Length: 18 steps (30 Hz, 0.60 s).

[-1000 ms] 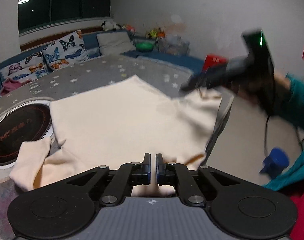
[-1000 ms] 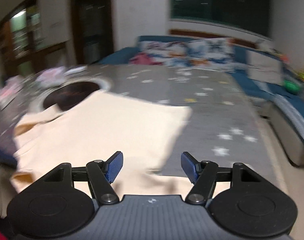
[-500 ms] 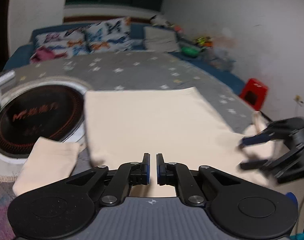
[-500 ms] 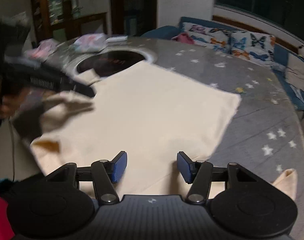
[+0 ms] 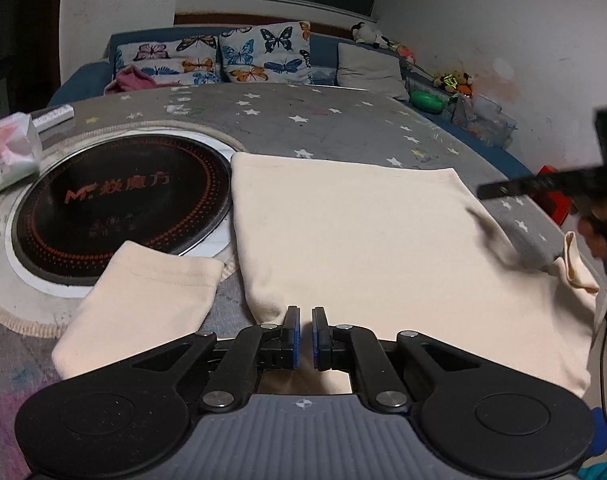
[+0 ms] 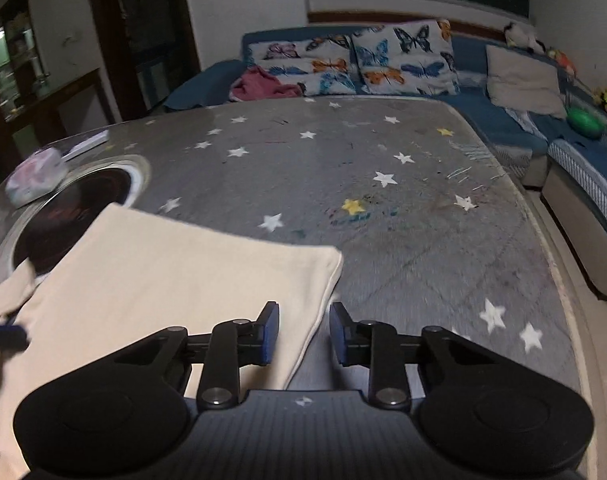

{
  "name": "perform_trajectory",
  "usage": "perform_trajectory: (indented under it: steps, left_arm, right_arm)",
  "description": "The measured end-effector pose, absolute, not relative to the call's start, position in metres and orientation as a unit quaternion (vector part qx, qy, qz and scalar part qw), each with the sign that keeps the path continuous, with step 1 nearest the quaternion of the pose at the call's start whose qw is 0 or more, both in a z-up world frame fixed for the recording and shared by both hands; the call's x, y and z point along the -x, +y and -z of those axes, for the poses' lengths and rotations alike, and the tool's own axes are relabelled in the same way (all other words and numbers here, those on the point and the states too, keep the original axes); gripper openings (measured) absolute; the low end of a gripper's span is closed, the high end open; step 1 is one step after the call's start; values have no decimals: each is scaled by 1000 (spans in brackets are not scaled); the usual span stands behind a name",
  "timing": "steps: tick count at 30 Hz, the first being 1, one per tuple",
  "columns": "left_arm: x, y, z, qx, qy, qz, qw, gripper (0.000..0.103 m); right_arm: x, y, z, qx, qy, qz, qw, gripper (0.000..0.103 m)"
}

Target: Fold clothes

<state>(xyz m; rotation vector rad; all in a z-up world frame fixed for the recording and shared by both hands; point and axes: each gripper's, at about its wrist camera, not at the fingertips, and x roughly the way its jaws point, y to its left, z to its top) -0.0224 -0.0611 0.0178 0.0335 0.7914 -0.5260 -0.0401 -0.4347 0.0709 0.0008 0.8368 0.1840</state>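
Cream shirt lies flat on near star-print table, right of round cooktop; my left gripper is nearly closed over its near hem, grip unclear, right gripper half open, empty.

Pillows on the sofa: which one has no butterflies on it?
The plain grey pillow at the right end. The two pillows beside it, and, are covered in colourful butterflies.

left wrist: low and close over the cream shirt, facing the butterfly pillows | right wrist: low at the shirt's right edge, same heading | shared: shirt, induction cooktop, star-print bench
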Motion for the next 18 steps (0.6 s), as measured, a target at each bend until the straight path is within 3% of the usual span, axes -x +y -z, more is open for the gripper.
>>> perform_trajectory:
  steps: [10,18]
  left_arm:
    - [14,-66,-17,-45,365,250,896,6]
    - [-1,-71,-18,-63,356,226,904,6]
  right_arm:
    - [-25,-443,-57,-23,424,-52,904,6]
    - [-66,-421,-64,30,417,-50,907,4]
